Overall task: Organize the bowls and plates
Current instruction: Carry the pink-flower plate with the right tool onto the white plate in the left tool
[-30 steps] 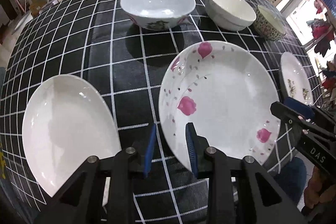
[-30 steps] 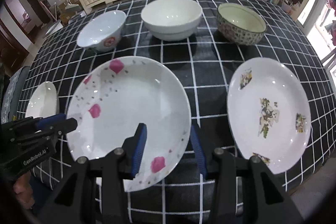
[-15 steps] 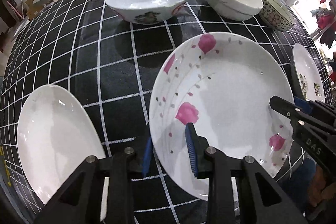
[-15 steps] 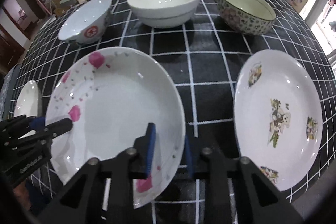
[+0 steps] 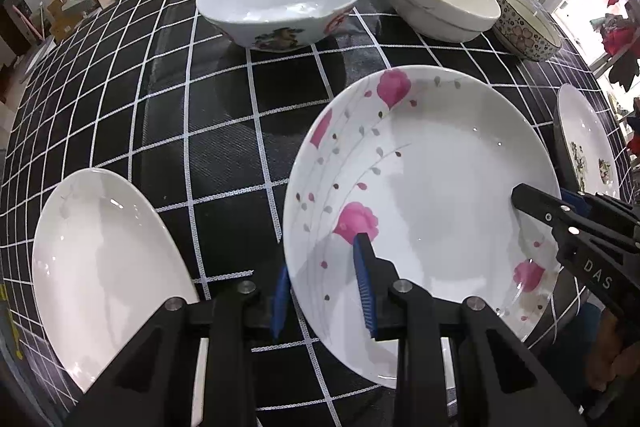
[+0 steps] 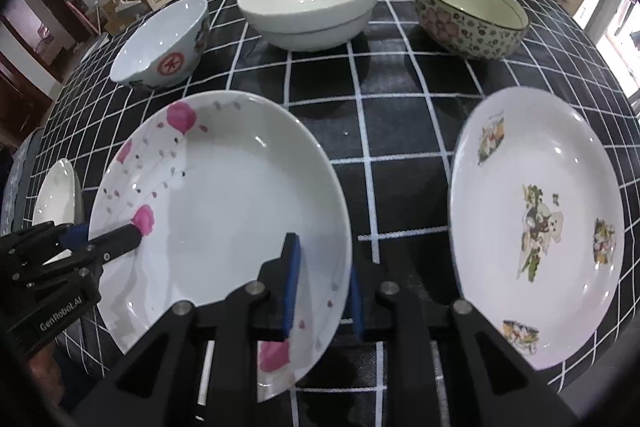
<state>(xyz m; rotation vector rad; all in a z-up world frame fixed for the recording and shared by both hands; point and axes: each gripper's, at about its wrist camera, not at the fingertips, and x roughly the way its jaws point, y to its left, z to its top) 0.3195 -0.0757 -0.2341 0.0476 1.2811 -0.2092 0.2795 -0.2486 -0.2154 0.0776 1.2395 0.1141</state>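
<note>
Both grippers are pinching the pink-flowered plate on the checked table. The left gripper is clamping its left rim; the right gripper, jaws having just been closing, is straddling the right rim. A white plate and a printed plate are flanking it.

The left claw is pointed steeply downward and is clamped across the pink-flowered plate rim at 7 o'clock. The right claw is likewise pitched down; its jaws have just been closing on the opposite rim, at 5 o'clock.
</note>
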